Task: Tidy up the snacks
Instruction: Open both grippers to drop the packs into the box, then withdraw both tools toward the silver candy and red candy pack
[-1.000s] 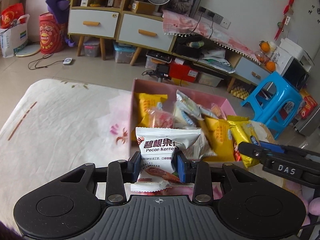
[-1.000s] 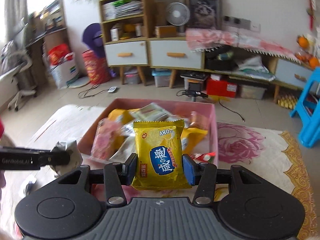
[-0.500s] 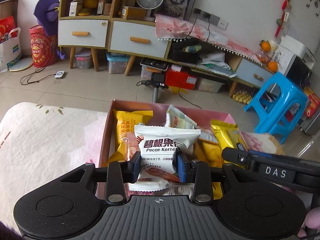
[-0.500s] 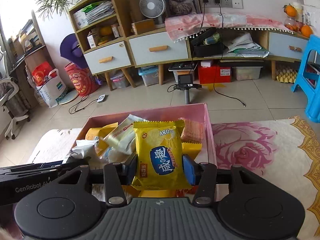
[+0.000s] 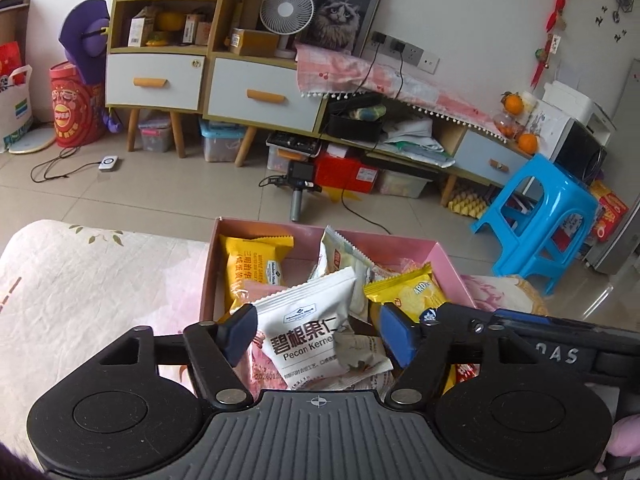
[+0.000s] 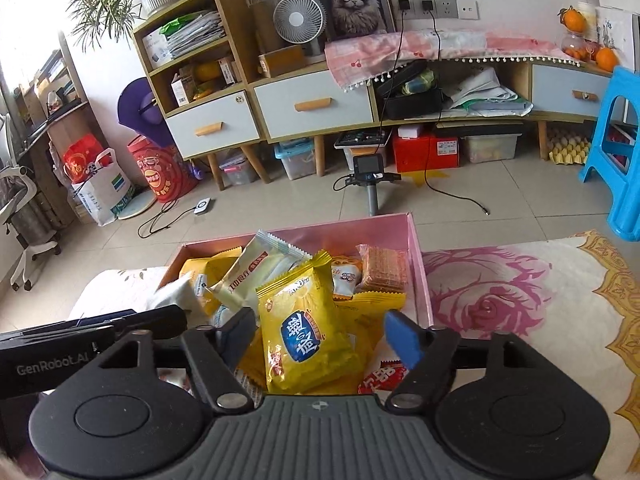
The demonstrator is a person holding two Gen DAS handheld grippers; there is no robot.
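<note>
Released within the last half second: both packets, clamped before, now lie loose among the snacks, with each pair of jaws spread wide.

Largest first. Pink box (image 6: pixel 418 264) set on a flowered cloth (image 6: pixel 520 300), open-topped and heaped with packets, evidently the place for gathering the snacks. Both tools held low over its near end, side by side, probably so each packet would drop straight onto the heap.

Left gripper (image 5: pixel 316 334) gaping, white pecan packet (image 5: pixel 308 332) lying tilted between the blue pads and touching neither, resting on other wrappers. Right gripper (image 6: pixel 320 336) likewise spread apart, yellow chip packet (image 6: pixel 308 328) slumped on the pile, leaning left, clear of the right pad; contact with the left pad hard to rule out.

Smaller pieces: yellow waffle packet (image 5: pixel 252 268) upright against the far left wall of the box, brown wafer pack (image 6: pixel 382 270) near the far right wall.

Hidden: near wall of the box and the lower layers, covered by the tool bodies; red wrapper (image 6: pixel 382 378) half cut off, print unreadable.
</note>
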